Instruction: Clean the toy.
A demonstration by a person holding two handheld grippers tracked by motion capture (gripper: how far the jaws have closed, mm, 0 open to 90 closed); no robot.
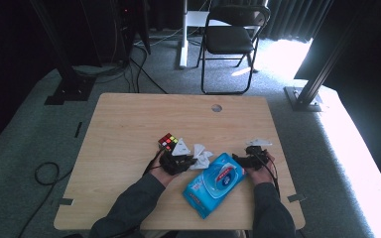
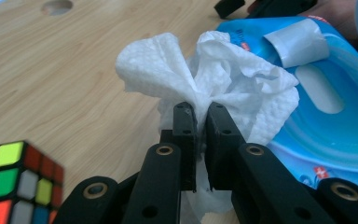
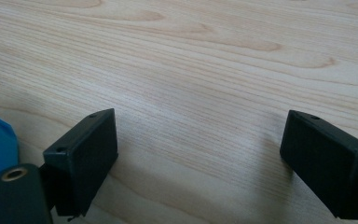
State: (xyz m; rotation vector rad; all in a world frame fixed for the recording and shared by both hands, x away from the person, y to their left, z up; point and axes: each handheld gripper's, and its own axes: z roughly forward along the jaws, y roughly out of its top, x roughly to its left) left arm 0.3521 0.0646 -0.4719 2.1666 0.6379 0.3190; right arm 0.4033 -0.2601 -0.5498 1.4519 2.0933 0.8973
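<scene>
At the table's (image 1: 129, 119) seven o'clock, the left gripper (image 2: 199, 122) pinches a white wipe (image 2: 223, 79) billowing above its fingertips, just left of the blue wipe pack (image 1: 213, 184), while the right gripper (image 3: 200, 154) at five o'clock gapes wide.

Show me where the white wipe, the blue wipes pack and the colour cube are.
white wipe (image 2: 223, 70), left gripper view, crumpled upper part.
blue wipes pack (image 1: 213, 184), high view, middle of the top face.
colour cube (image 1: 168, 141), high view, top face.

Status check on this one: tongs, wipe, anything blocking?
Left tongs shut on white wipe, beside the blue wipes pack. Right tongs open over bare table. Puzzle cube alongside, not blocking.
</scene>
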